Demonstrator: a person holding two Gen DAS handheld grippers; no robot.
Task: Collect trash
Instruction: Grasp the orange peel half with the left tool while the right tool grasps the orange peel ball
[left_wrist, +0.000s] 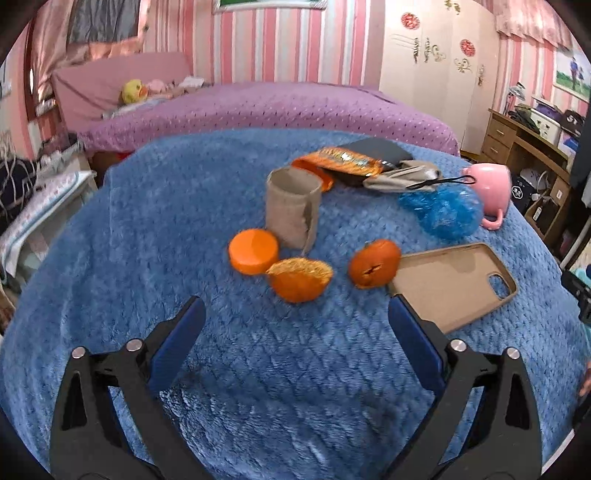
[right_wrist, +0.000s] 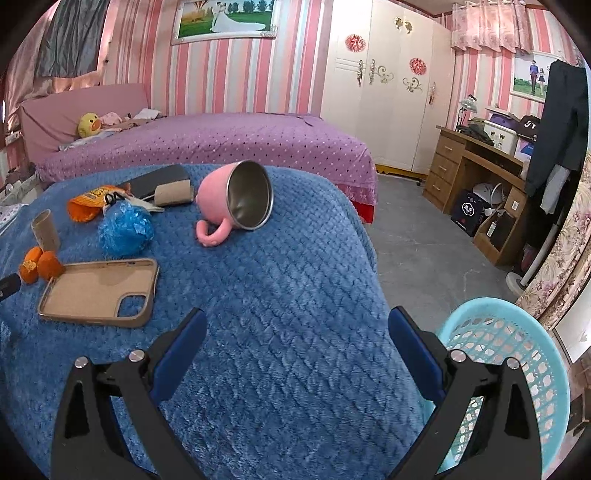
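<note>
Worktop (left_wrist: 258, 369), draped in a blue plush blanket; carries a mix of rubbish and keepers, all within reach of either hand.

Left hand-held gripper (left_wrist: 295, 314): jaws spread wide, nothing between them; poised low over the blanket, facing the orange peel half (left_wrist: 299, 282), which lies directly ahead and nearest; judged the first pick.

Second peel piece (left_wrist: 375, 263): just beside the first, touching or nearly touching the edge of the phone case (left_wrist: 454, 284); a careless close could snag the case.

Orange lid (left_wrist: 253, 251): flat, against the foot of the cardboard roll (left_wrist: 293, 206); roll upright, torn down one side.

Snack wrapper (left_wrist: 343, 164): orange, lying partly over a dark flat object at the far side; crumpled blue plastic (left_wrist: 443, 210) near the pink mug (left_wrist: 487, 184).

Pink mug, right wrist view (right_wrist: 236, 199): tipped on its side, steel mouth toward the camera; not trash by appearance.

Right hand-held gripper (right_wrist: 295, 325): jaws apart, empty; held over bare blanket near the worktop's edge, next to the turquoise basket (right_wrist: 532, 350).

Basket: latticed, standing beyond the worktop's edge at the right; what shows of its inside looks empty; presumed the trash receptacle, so nothing appears collected yet.
</note>
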